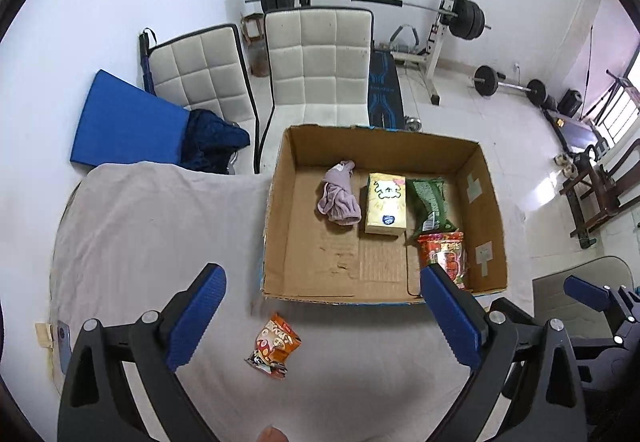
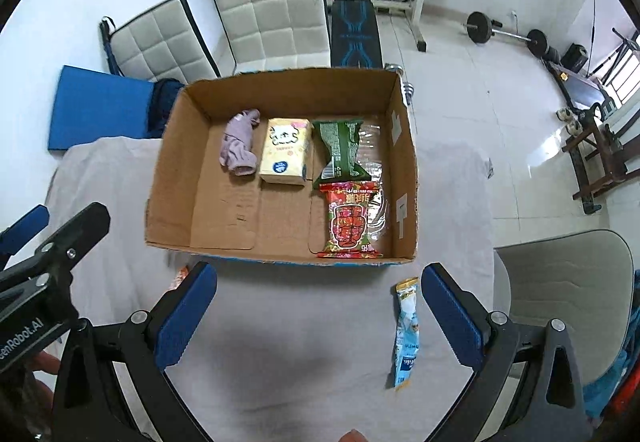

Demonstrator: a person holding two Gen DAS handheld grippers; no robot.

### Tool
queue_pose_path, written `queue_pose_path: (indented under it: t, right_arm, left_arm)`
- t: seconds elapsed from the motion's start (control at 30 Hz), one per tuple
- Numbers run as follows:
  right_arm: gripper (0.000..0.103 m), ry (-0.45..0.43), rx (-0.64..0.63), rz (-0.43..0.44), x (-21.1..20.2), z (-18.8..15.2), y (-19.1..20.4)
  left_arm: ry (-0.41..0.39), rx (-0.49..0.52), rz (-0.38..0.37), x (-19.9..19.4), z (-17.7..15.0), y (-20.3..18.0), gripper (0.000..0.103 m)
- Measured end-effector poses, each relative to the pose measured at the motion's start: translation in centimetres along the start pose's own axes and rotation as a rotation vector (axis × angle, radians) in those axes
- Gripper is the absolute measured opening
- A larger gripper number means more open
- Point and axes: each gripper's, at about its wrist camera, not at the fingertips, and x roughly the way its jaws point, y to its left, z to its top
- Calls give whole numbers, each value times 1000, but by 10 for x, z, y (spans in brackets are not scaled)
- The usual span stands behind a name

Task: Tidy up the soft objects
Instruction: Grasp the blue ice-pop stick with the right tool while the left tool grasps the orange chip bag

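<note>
A cardboard box (image 1: 276, 226) (image 2: 172, 178) stands on a grey cloth-covered table. It holds a lilac cloth (image 1: 340, 198) (image 2: 239, 146), a yellow tissue pack (image 1: 386, 204) (image 2: 285, 152), a green snack bag (image 1: 430, 204) (image 2: 340, 148) and a red snack pack (image 1: 446, 252) (image 2: 350, 220). An orange snack packet (image 1: 274, 346) lies on the cloth in front of the box, between my left gripper's (image 1: 320, 318) open fingers. A blue-and-white sachet (image 2: 407, 330) lies by my right gripper's (image 2: 318, 316) right finger. Both grippers are open and empty.
Two white padded chairs (image 1: 316, 62) and a blue mat (image 1: 124, 122) stand behind the table. A weight bench with barbell (image 1: 440, 10) is at the back. Another chair (image 2: 568, 282) is at the right. The left gripper's body (image 2: 40, 262) shows in the right wrist view.
</note>
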Motion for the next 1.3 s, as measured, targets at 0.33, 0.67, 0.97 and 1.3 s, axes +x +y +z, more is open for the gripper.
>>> queue_pose_path:
  t: [0.33, 0.67, 0.97, 1.3]
  right_arm:
    - [103, 77, 142, -39, 18, -45, -56]
    - [97, 417, 273, -114, 162, -128, -130]
    - [46, 498, 292, -118, 214, -149, -132]
    - [25, 479, 181, -34, 187, -143, -81]
  left_arm:
    - [83, -78, 47, 18, -50, 4, 100]
    - [372, -113, 53, 111, -136, -9, 100]
    - [458, -314, 48, 147, -155, 45, 100]
    - [475, -290, 91, 172, -145, 88, 100]
